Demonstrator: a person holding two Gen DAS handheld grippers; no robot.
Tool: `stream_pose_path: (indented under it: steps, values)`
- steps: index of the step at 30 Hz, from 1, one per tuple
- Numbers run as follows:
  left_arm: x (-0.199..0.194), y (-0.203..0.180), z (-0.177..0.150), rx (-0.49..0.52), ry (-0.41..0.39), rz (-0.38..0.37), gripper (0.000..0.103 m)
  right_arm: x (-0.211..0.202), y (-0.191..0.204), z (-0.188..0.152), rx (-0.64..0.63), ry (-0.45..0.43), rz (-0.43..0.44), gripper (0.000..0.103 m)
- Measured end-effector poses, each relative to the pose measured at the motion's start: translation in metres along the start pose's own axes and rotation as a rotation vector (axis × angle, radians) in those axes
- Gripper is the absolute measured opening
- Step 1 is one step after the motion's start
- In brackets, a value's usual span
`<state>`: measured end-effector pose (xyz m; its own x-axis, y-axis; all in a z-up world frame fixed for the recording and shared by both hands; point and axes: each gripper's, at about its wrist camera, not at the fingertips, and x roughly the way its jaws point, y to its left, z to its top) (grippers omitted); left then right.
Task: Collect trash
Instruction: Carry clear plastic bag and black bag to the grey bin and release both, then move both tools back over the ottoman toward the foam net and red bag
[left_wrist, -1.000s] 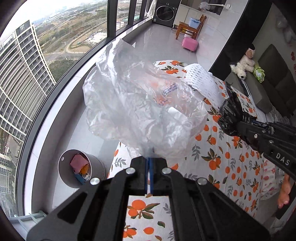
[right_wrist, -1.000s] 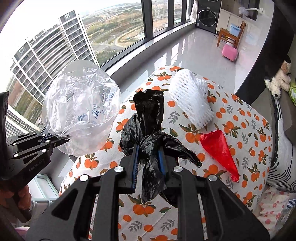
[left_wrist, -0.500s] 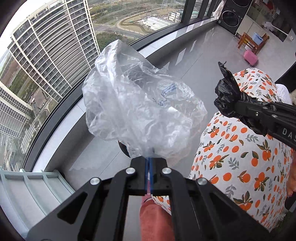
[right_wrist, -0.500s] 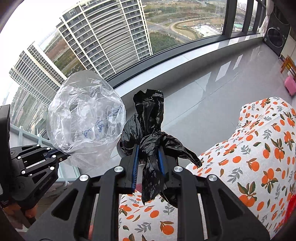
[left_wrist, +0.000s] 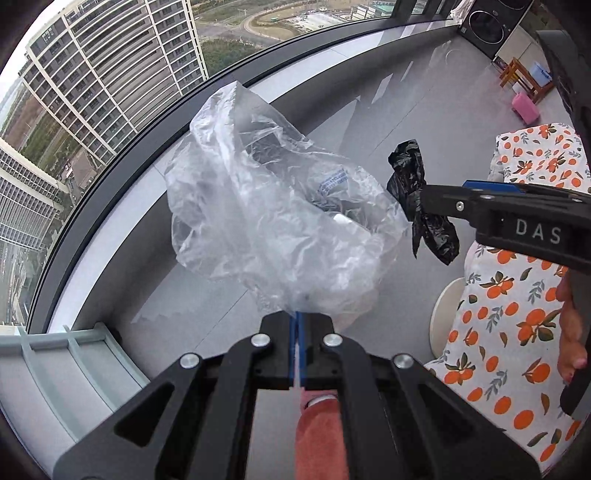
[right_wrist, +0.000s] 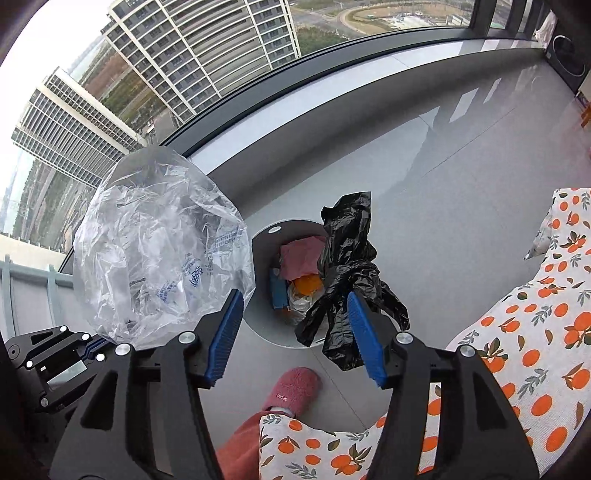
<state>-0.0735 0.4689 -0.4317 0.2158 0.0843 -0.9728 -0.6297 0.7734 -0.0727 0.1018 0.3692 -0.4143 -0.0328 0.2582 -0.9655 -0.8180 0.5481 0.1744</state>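
Observation:
A crumpled clear plastic bag (left_wrist: 280, 221) sticks up from my left gripper (left_wrist: 297, 325), which is shut on its lower end. The same clear bag (right_wrist: 159, 251) and the left gripper (right_wrist: 92, 347) show at the left of the right wrist view. My right gripper (right_wrist: 293, 299) points down over a round grey trash bin (right_wrist: 266, 236) holding pink and orange scraps. Its jaws are opening. A black plastic bag (right_wrist: 347, 258) hangs between them against the right blue pad, clear of the left one. From the left wrist, that black bag (left_wrist: 417, 195) dangles at the right gripper's tip.
A table with an orange-print cloth (right_wrist: 517, 332) fills the right side. A person's pink slipper (right_wrist: 295, 387) stands on the grey floor just before the bin. A curved glass wall runs behind. A washing machine (left_wrist: 484, 26) and a pink stool (left_wrist: 524, 107) are far off.
Both grippers swung away from the table and down toward the floor. The bin came into view under the right gripper, whose jaws spread apart and released their squeeze on the black bag.

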Motion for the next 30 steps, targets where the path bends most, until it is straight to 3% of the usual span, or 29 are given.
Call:
stream_pose_path:
  steps: [6,15,23,26,27,28,30]
  values:
    - [0.021,-0.001,-0.001,0.000,0.028,-0.005,0.002,0.003,-0.007,-0.002,0.037,0.016,0.034,0.057]
    - [0.055,-0.025,0.008,0.068,0.061,-0.008,0.005,-0.037,-0.017,-0.014,0.080,-0.020,0.036,0.057]
    - [0.120,-0.051,0.019,0.108,0.213,-0.022,0.009,-0.069,-0.033,-0.033,0.130,-0.065,0.026,0.057]
    - [0.125,-0.056,0.021,0.111,0.221,-0.016,0.036,-0.081,-0.047,-0.039,0.159,-0.084,0.026,0.056]
    - [0.122,-0.057,0.022,0.114,0.204,-0.010,0.057,-0.085,-0.049,-0.044,0.169,-0.093,0.026,0.056]
    - [0.117,-0.059,0.023,0.116,0.182,-0.006,0.069,-0.090,-0.053,-0.047,0.178,-0.101,0.026,0.056]
    - [0.111,-0.062,0.025,0.126,0.169,0.010,0.070,-0.098,-0.059,-0.051,0.198,-0.117,0.024,0.056]
